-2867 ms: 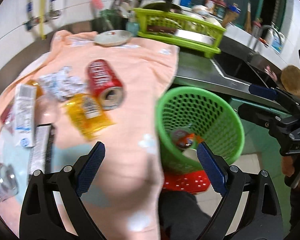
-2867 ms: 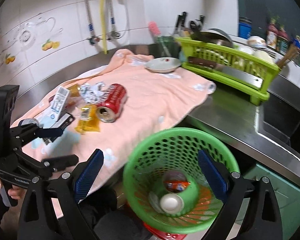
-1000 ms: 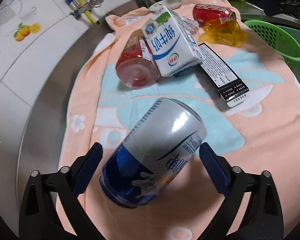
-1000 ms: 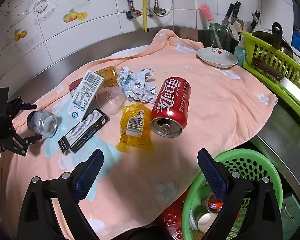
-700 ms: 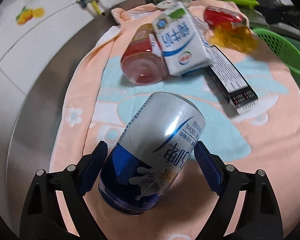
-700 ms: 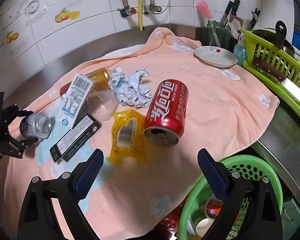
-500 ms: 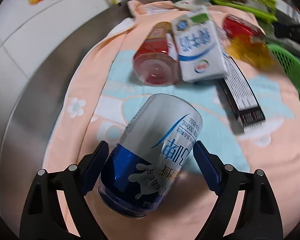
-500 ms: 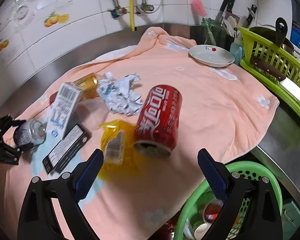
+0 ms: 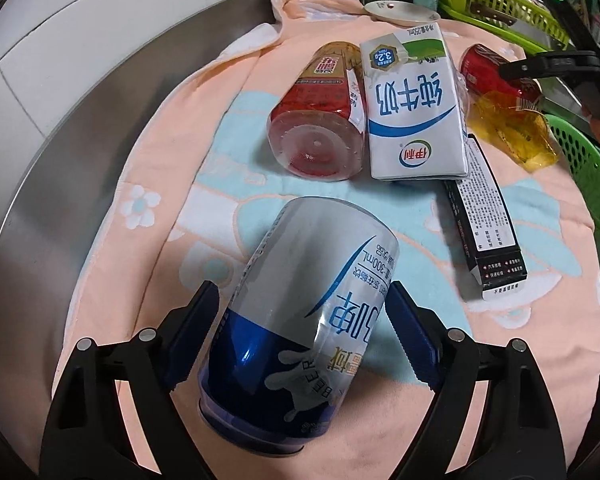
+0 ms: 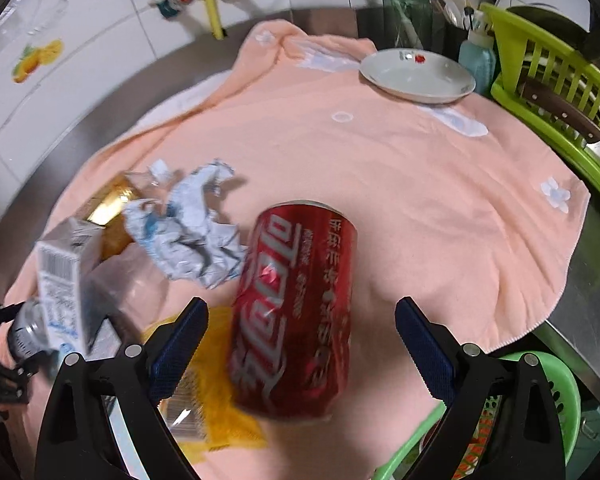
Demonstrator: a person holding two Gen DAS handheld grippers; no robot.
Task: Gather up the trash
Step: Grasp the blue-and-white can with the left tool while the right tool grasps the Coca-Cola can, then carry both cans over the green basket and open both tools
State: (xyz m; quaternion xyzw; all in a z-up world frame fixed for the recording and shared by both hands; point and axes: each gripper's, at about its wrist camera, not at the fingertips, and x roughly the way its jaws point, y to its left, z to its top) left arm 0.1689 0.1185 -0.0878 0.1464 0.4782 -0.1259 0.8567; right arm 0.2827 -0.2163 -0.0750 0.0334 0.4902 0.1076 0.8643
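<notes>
— Left gripper (image 9: 302, 330) of mine has its blue pads on both sides of the silver and blue beer can (image 9: 300, 320) lying on the peach towel (image 9: 440, 312), right up against it. I cannot tell if it is squeezing

— And your right gripper (image 10: 302, 330)?

— Wide apart, with the red cola can (image 10: 296, 312) lying between its pads, not touching. My green mesh trash basket (image 10: 556, 392) sits low at the towel's right edge

Silver-and-blue beer can (image 9: 300, 320), red cola can (image 10: 296, 312), peach flower-print towel (image 10: 420, 200).
</notes>
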